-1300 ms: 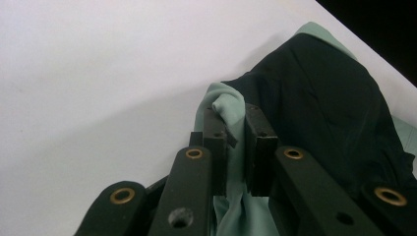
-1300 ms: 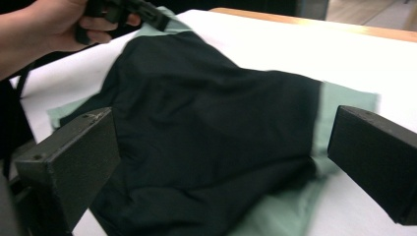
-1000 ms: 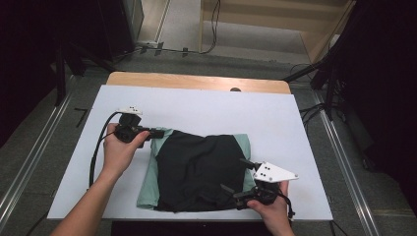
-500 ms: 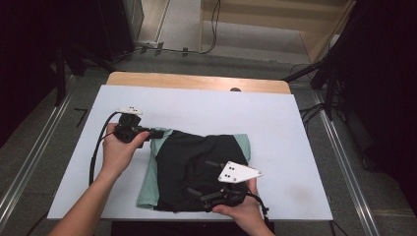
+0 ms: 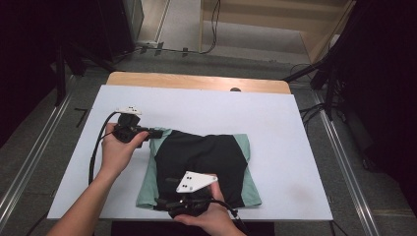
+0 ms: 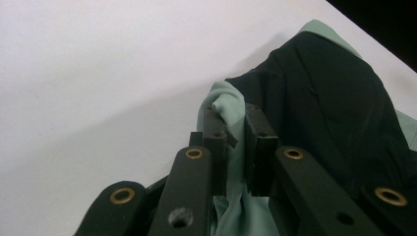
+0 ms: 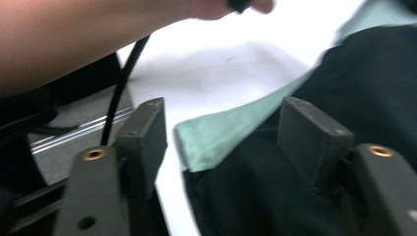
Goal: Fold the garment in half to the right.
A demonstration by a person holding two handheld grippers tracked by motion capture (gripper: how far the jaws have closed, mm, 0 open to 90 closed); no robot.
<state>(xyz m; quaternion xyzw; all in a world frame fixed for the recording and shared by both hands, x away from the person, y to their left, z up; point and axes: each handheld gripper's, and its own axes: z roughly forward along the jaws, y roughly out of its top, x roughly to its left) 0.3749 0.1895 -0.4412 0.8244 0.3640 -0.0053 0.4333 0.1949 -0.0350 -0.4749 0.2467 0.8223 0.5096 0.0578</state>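
High view: my grippers work a garment (image 5: 206, 162) near the table's (image 5: 295, 147) front edge.
Left gripper (image 6: 236, 142): clenched on the garment's green corner.
Right gripper (image 7: 221, 147): released, jaws just closing around the front-left hem.

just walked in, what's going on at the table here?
A person is handling a black and mint-green garment lying on the white table with a hand-held gripper in each hand. The left gripper is shut on the garment's green corner at the far left. The right gripper sits at the near left corner, jaws either side of the green hem; they have just been closing but the pads do not press on the cloth yet. It looks like a fold is being set up.
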